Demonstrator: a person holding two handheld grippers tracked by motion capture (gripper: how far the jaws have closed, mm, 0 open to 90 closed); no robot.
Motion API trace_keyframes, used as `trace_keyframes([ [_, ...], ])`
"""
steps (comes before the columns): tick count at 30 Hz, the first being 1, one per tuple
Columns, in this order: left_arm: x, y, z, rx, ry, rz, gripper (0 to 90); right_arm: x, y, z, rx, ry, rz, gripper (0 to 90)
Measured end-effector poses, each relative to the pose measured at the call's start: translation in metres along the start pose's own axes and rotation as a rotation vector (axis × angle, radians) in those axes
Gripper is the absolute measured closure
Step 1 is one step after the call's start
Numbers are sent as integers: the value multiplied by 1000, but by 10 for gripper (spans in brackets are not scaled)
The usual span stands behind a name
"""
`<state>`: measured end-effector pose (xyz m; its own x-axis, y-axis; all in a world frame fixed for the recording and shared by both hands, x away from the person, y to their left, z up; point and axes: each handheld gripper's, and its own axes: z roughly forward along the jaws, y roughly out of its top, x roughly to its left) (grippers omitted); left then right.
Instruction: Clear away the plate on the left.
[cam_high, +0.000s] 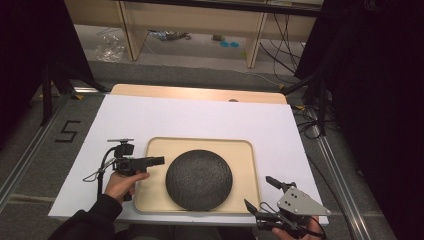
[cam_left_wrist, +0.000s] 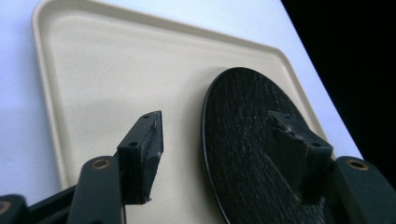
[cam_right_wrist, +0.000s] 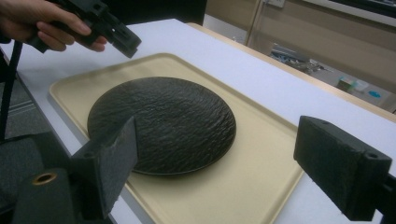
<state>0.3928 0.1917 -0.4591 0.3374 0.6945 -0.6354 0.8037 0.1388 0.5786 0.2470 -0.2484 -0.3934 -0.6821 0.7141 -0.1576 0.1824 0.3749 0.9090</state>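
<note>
A round black textured plate (cam_high: 199, 179) lies upside-up on a beige tray (cam_high: 245, 150) on the white-covered table. My left gripper (cam_high: 159, 160), held in a hand, hovers over the tray's left rim just left of the plate. In the left gripper view the left gripper (cam_left_wrist: 215, 116) is open, with the plate (cam_left_wrist: 243, 154) and tray (cam_left_wrist: 102, 74) beyond its jaws. My right gripper (cam_high: 259, 194) sits off the tray's front right corner, open and empty. In the right gripper view the right gripper (cam_right_wrist: 224, 158) faces the plate (cam_right_wrist: 163, 121), the tray (cam_right_wrist: 252, 191) and the left gripper (cam_right_wrist: 114, 30).
The white sheet (cam_high: 200, 117) covers a wooden table whose far edge (cam_high: 200, 92) shows. Black curtains stand left and right. Wooden shelving (cam_high: 192, 25) and cables lie on the floor behind. A "5" mark (cam_high: 67, 131) is on the floor at left.
</note>
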Motion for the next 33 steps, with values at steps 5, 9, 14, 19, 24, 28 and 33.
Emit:
trace_keyframes([
  [5, -2, 0, -14, -37, -49, -6, 331, -3, -2, 2, 2, 1, 14, 154],
  [9, -2, -2, -21, -52, -51, 2, 316, -4, -2, 1, 0, 4, 18, 154],
  [14, -4, -4, -28, -56, -49, 25, 308, -4, -1, 3, 10, 9, 6, 154],
  [19, -4, -5, -33, -61, -58, 52, 294, -3, -1, 4, 11, 12, 15, 154],
  [24, -9, -6, -40, -84, -80, 108, 269, -2, -1, 2, 10, 9, 9, 154],
  [28, -12, -7, -45, -96, -91, 134, 259, -1, 0, 3, 10, 9, 0, 154],
  [33, -14, -9, -53, -113, -81, 161, 255, 0, 1, 4, 16, 10, 1, 154],
])
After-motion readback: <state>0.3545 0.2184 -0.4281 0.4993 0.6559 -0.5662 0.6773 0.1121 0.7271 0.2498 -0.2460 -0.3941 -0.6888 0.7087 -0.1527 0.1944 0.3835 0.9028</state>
